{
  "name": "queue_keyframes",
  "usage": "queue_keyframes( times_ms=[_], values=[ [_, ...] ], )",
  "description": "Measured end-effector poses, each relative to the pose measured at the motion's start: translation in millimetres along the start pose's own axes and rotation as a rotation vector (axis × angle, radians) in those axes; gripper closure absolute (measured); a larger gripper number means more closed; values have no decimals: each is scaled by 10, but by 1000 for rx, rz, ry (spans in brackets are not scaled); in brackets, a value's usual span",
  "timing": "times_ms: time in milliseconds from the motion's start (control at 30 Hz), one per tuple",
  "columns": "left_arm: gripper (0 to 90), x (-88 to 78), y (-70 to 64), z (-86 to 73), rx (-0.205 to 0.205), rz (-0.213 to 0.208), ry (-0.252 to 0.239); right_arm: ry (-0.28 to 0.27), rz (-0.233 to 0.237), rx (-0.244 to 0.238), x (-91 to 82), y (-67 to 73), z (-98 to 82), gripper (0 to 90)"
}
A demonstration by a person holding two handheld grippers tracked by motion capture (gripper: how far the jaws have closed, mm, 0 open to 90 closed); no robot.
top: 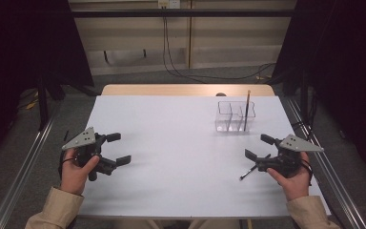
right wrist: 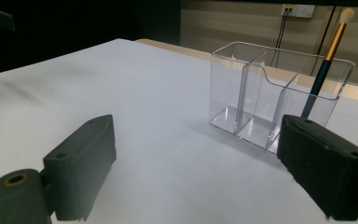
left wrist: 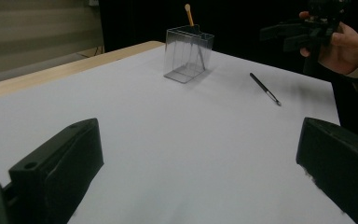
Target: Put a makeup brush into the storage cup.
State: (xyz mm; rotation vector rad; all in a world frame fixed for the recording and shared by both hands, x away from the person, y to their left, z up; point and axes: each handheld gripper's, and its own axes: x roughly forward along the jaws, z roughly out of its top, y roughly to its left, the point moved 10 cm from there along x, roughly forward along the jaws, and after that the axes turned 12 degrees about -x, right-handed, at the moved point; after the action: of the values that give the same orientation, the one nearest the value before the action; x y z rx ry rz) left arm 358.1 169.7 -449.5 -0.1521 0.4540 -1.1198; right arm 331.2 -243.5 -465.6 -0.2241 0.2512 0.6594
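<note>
Brush (top: 248, 172) lying flat near table's (top: 171, 157) right edge beside gaping, empty right tool (top: 256, 147): light, thin, stiff, likely rolls; pinch mid-handle; left tool (top: 117, 149) also gapes empty.

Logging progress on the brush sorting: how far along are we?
Done: one brush stands upright in an end compartment of the clear organizer. In hand: nothing; the right tongs and left tongs are both open and empty. Left: a dark pen-like stick lies flat on the table beside the right tongs, not yet picked up.
</note>
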Motion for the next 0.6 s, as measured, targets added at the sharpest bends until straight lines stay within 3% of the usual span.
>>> queue_keyframes(
  times_ms=[600],
  values=[
    [2, -10, 26, -10, 19, 15, -1, 2, 5, -14, -139, 93, -34, 104]
  ],
)
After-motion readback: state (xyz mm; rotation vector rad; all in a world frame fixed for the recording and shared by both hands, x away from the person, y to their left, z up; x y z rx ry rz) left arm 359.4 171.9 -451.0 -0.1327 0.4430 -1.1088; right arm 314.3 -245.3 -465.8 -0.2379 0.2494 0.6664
